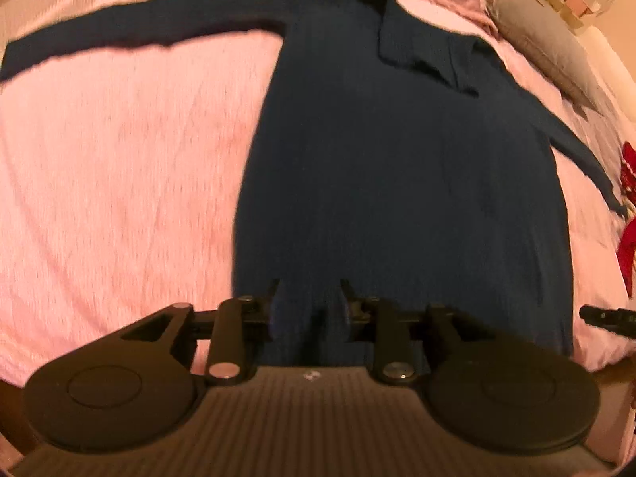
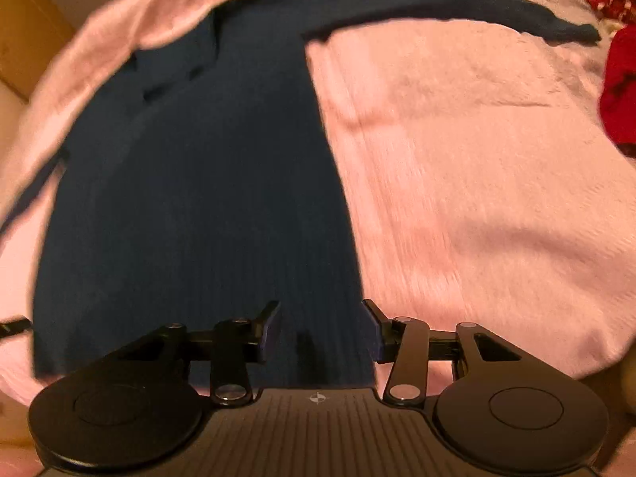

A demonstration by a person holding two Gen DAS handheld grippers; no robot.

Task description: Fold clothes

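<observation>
A dark navy long-sleeved ribbed top with a collar (image 1: 397, 167) lies flat on a pink blanket (image 1: 119, 183), sleeves spread to both sides. My left gripper (image 1: 308, 290) is open over the hem near its left corner, fabric between the fingers. My right gripper (image 2: 321, 310) is open over the hem at the top's right edge (image 2: 198, 206). The right gripper's tip (image 1: 604, 316) shows at the far right of the left wrist view. The left gripper's tip (image 2: 14, 326) shows at the left edge of the right wrist view.
A grey pillow (image 1: 548, 51) lies beyond the collar at the back right. A red garment (image 2: 620, 79) with white pattern lies at the right, near the right sleeve's cuff. The pink blanket (image 2: 477, 183) spreads wide on both sides. The bed's near edge is just under the grippers.
</observation>
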